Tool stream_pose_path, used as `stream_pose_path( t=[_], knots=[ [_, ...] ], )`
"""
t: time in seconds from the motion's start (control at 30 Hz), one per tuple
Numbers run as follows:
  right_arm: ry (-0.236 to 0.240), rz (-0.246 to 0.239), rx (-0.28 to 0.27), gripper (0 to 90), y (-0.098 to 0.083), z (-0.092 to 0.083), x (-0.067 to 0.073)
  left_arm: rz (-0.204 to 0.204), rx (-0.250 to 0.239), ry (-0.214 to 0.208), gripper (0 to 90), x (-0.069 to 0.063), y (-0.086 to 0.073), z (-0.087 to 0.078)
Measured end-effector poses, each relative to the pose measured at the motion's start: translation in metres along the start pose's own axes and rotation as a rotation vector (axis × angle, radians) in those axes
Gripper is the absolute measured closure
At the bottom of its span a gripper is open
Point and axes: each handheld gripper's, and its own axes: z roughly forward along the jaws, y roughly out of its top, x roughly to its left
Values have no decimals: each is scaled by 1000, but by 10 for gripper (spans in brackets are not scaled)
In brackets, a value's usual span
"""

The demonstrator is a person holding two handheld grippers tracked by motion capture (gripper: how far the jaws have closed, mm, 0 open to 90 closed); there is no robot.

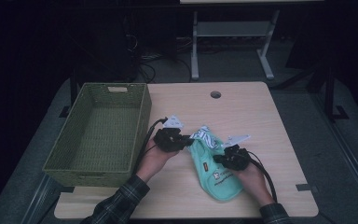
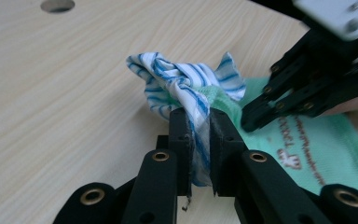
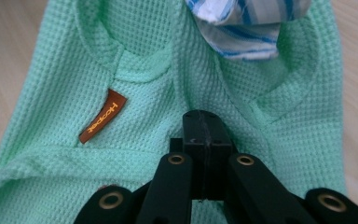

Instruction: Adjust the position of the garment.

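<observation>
Black jaws of the left gripper [image 2: 196,140] clamp the blue-striped cloth [image 2: 182,81] bunched at the mint waffle-knit garment [image 3: 135,84] lying on the table [image 1: 242,107] beside the green wicker basket [image 1: 142,105]. The right gripper [image 3: 204,133] presses on the knit, jaws closed together; pinched fabric uncertain. Pulling apart could drag both pieces or slip the stripe free.

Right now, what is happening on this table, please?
A person works at a light wooden table with two tools. The left hand-held gripper is shut on a blue-and-white striped cloth at the top of a mint-green waffle-knit garment. The right hand-held gripper is closed, its jaws resting on the green fabric; whether it pinches it is unclear. A green woven basket stands to the left.
</observation>
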Motion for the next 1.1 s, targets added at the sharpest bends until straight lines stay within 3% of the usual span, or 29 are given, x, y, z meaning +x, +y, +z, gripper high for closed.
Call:
stream_pose_path(
  t=[0.2,0.4,0.53,0.6,0.9,1.1],
  knots=[
    [-6,3,-11,899,12,12,1,8,-39,-16,807,-1,6,-6],
    [-2,-1,-20,898,18,19,1,1,-46,-29,807,2,6,-7],
    [1,-4,-52,898,18,8,3,0,-39,-17,807,3,6,-8],
    [-2,-11,-70,898,15,-6,3,0,-42,-5,807,3,7,-9],
    [-26,25,-66,898,-31,-52,2,11,-35,21,806,3,6,-8],
    [1,51,-28,898,-51,-54,4,10,-28,43,807,4,5,-8]
  ],
)
